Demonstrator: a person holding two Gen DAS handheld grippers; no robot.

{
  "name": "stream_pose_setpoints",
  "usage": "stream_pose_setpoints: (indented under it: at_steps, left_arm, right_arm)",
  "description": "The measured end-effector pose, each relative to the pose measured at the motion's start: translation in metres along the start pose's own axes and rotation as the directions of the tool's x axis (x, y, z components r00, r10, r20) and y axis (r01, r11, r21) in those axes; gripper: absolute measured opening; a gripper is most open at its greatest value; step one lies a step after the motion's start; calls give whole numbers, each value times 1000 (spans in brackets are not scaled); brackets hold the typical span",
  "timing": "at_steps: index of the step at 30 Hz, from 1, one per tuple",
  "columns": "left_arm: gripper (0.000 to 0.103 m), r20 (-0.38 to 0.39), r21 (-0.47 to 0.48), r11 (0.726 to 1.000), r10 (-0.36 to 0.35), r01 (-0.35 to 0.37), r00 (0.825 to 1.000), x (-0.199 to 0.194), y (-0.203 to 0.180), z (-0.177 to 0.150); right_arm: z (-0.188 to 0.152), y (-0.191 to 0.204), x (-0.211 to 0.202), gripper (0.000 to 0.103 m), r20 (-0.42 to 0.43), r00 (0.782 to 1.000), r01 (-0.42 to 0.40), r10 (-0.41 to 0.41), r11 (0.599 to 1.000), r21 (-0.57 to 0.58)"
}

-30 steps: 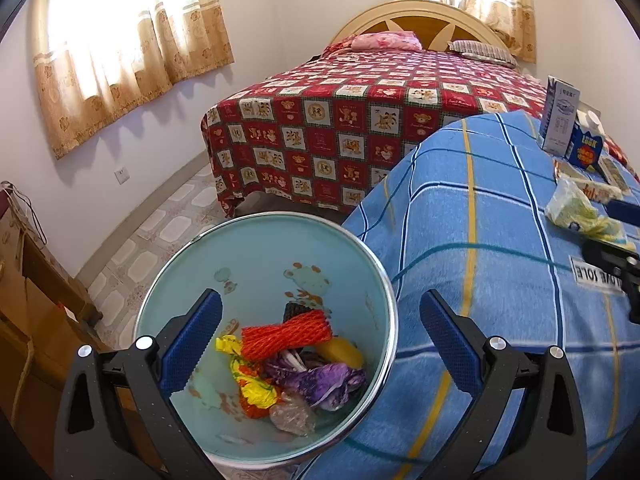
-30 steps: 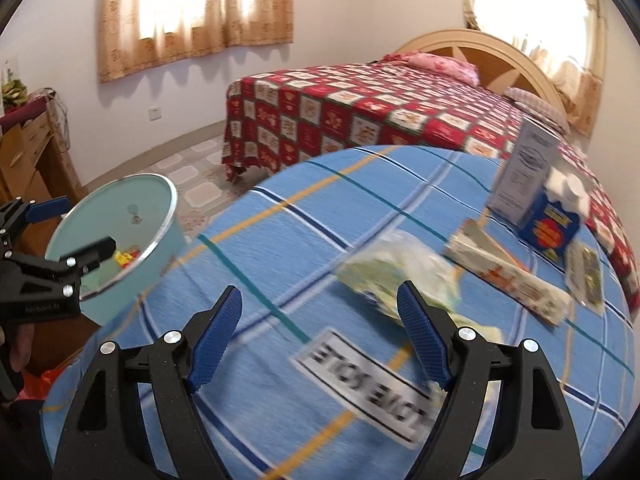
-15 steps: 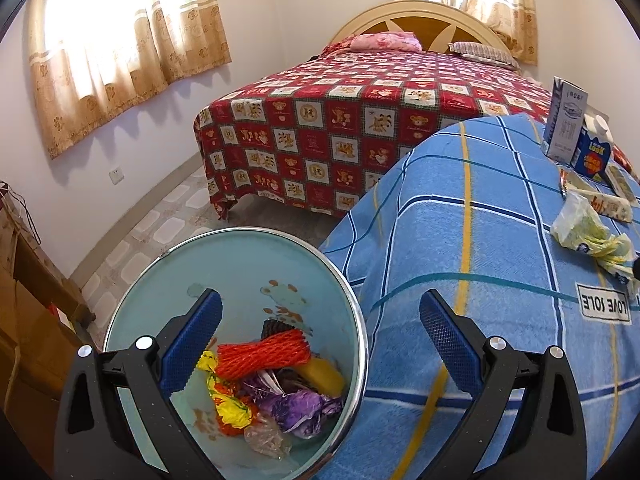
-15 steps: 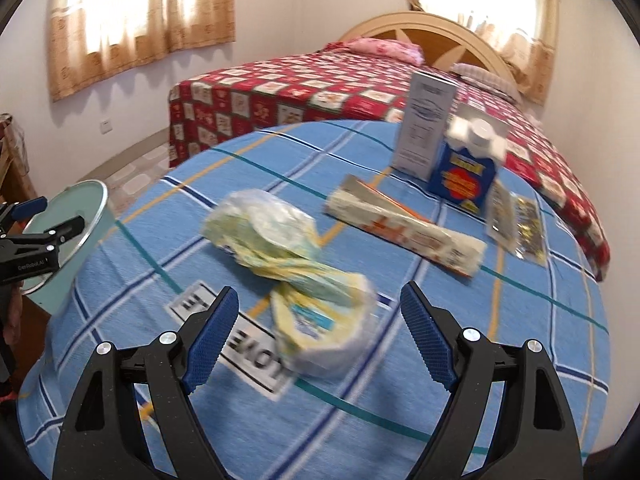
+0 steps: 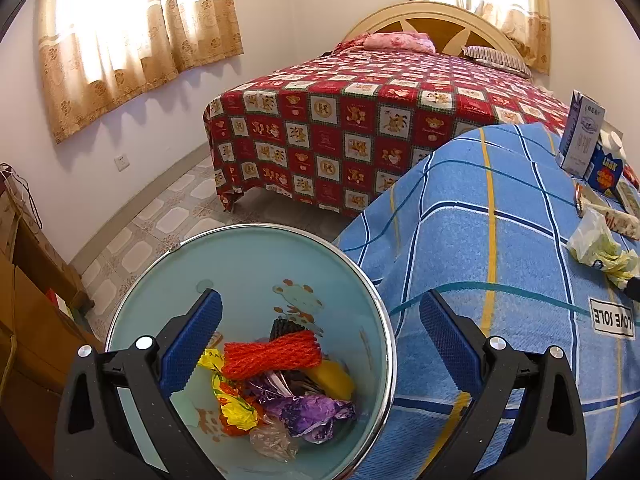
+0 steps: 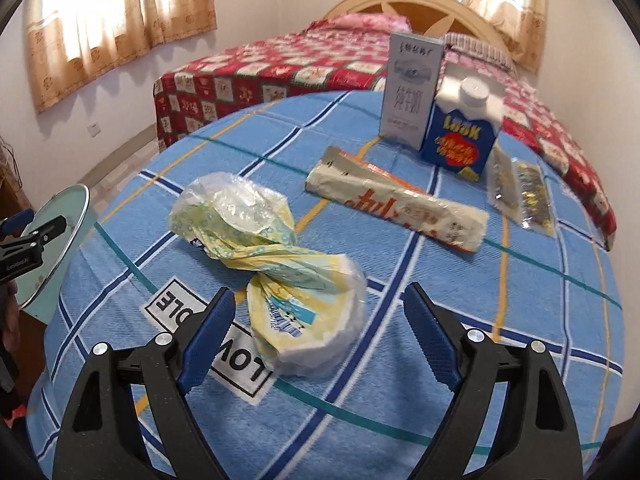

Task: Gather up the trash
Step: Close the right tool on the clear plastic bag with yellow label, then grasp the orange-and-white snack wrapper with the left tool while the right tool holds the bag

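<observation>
A pale blue trash bin (image 5: 256, 264) holds a red foam net (image 5: 272, 354), purple and yellow wrappers. My left gripper (image 5: 320, 340) is open and empty, hovering over the bin's right rim. The bin also shows at the left edge of the right wrist view (image 6: 60, 236). A twisted yellow-white plastic bag (image 6: 276, 264) lies on the blue checked cloth (image 6: 360, 400); its near end sits between the open fingers of my right gripper (image 6: 316, 332). Beyond lie a long white-orange wrapper (image 6: 396, 204), a blue carton (image 6: 460, 136), a white box (image 6: 412, 88) and foil packets (image 6: 520, 192).
A bed with a red patterned cover (image 5: 360, 120) stands behind the table. A wooden cabinet (image 5: 28, 312) is at the left of the bin. Tiled floor (image 5: 160, 216) lies between bin, wall and bed. The plastic bag also shows far right in the left wrist view (image 5: 600, 248).
My right gripper has swung right and moved in on the plastic bag, which now sits between its fingers. My left gripper has drifted slightly over the bin, still open.
</observation>
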State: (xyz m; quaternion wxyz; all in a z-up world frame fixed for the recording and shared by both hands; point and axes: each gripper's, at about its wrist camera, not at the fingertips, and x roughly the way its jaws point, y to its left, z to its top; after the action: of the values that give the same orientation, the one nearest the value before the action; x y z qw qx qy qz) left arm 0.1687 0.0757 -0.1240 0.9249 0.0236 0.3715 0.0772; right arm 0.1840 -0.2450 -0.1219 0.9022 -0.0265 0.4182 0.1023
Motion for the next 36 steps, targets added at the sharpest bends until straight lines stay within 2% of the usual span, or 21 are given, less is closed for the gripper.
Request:
stream_pose_setpoints:
  at_steps: [1,2,3,9,15,19,25,30,36]
  left_arm:
    - [97,1,-2,1000,-1,1,1000,0,1,1]
    - [97,2,-4,1000,-1,1,1000,-1,2,1]
    - [97,2,-6,1000,-1,1,1000,-1,2,2]
    - [97,6,2,1000,-7,7,1000,-3,2,3]
    - [97,18,43,999,-30,30,999,-11,-14,6]
    - [97,26,64,997,-49,47,998,-14,-29,12]
    - [97,43,132,988,-92,85,995,-15,-75,31]
    - [97,40,174,975,-146,137,988,-13,-120,43]
    - [97,11,193,964,-187,181,982,-2,-170,56]
  right_arm:
    - [0,0,2,78,-19,1000,-13,13,1000,1]
    - [0,1,3,65,-28,999,-20,20,1000,2]
    - [-1,2,3,61,-36,999,-30,30,1000,4]
    - [-8,3,-2,54,-24,998,-56,56,998,1]
    - [-16,-6,-17,54,11,998,-57,57,998,24]
    - [-18,-22,-28,54,31,999,-25,24,998,52]
    - [-24,-66,-46,54,54,995,77,-84,989,125]
    - [-29,-116,-57,54,61,983,155,-171,967,201]
    - [-37,-166,-56,54,30,967,235,-253,933,274]
